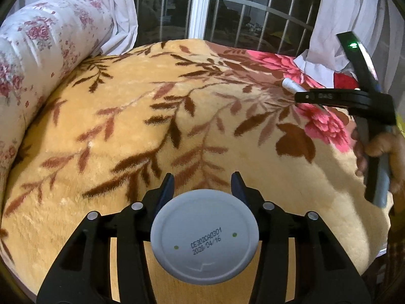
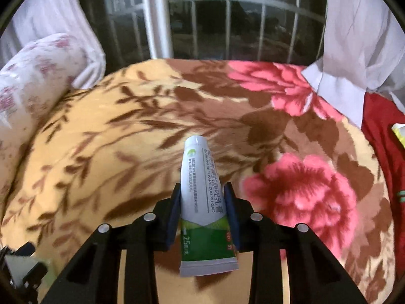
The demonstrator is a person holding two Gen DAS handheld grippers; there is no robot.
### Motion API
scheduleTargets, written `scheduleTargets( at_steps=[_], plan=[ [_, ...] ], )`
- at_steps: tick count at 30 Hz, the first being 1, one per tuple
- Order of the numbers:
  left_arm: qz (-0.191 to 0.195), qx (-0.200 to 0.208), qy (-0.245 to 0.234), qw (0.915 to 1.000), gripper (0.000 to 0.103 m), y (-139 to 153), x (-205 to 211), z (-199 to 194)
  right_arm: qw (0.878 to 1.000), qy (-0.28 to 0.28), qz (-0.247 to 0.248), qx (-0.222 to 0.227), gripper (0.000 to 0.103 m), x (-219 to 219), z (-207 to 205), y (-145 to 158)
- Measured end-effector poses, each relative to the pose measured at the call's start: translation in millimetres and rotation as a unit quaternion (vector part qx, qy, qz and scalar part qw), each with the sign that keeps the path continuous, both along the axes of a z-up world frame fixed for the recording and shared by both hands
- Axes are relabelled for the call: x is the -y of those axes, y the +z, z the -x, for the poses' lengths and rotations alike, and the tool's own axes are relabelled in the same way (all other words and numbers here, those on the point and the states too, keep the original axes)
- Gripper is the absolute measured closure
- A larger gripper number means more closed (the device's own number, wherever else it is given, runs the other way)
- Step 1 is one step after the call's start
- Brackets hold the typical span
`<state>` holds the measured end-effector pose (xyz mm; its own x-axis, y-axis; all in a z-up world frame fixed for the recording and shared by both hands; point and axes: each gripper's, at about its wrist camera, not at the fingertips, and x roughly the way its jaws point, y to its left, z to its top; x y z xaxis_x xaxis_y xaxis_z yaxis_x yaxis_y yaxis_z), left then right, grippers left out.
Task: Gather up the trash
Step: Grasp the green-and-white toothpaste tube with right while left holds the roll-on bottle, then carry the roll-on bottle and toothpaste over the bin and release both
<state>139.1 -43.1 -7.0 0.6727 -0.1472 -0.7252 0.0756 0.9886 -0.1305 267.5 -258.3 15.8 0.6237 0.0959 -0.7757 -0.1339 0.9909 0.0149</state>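
Beneath both of our grippers spread a plush yellow blanket (image 1: 141, 131) patterned with brown leaves and pink peonies, with a floral bolster pillow (image 1: 43, 58) along its left edge and a barred window (image 1: 227, 12) framed by white curtains (image 2: 359, 33) beyond it. In our left gripper (image 1: 202, 185) we held a white round container (image 1: 204, 235), its flat printed face turned toward the camera and showing a stamped date code; it sat low between the two fingers, whose blue-padded tips (image 1: 168, 185) rose just past its upper rim on either side, clenched against it. In our right gripper (image 2: 202, 192) we held a white-and-green ointment tube (image 2: 202, 202), gripped across its middle by both pads (image 2: 231, 207); its capped end pointed forward over the blanket while its crimped green end hung back toward the camera. From the left wrist view we could see the right gripper (image 1: 298, 93) at the far right, with the tube's white tip (image 1: 291, 84) poking out past its fingers above a pink flower. A red cloth (image 2: 384, 152) lay at the blanket's right edge.
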Motion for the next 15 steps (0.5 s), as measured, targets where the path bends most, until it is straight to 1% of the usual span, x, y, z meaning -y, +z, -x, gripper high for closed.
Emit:
scheduleTargets(
  at_steps=[2, 4, 7, 10, 11, 12, 13, 15],
  plan=[
    [0.002, 0.000, 0.000, 1.0000, 0.057, 1.6, -0.1, 6.2, 1.000, 0.008, 0.007, 0.007, 0.070, -9.9, 18.1, 6.1],
    [0.002, 0.003, -0.001, 1.0000, 0.057, 3.8, -1.1, 13.6, 1.000, 0.014, 0.004, 0.009, 0.070, -14.1, 30.5, 10.2],
    [0.002, 0.004, -0.005, 1.0000, 0.057, 7.8, -3.3, 25.2, 0.999, 0.029, 0.009, 0.017, 0.070, -24.8, 56.8, 11.4],
    [-0.004, 0.007, -0.008, 0.9999, 0.057, 12.3, -6.9, 37.8, 0.999, 0.045, 0.001, 0.025, 0.070, -33.9, 86.6, 14.1],
    [-0.005, 0.008, -0.010, 0.9999, 0.057, 14.0, -8.3, 41.8, 0.999, 0.048, -0.001, 0.027, 0.072, -35.8, 92.7, 15.0],
    [-0.003, 0.007, -0.013, 0.9999, 0.057, 16.5, -10.5, 47.8, 0.998, 0.054, -0.008, 0.030, 0.079, -38.0, 105.0, 17.4],
    [-0.003, 0.007, -0.015, 0.9999, 0.057, 18.8, -11.7, 52.5, 0.998, 0.059, -0.013, 0.031, 0.084, -38.8, 111.6, 18.3],
    [-0.007, 0.012, -0.020, 0.9997, 0.057, 23.5, -12.8, 64.1, 0.997, 0.070, -0.019, 0.036, 0.084, -43.3, 133.0, 21.8]
  ],
)
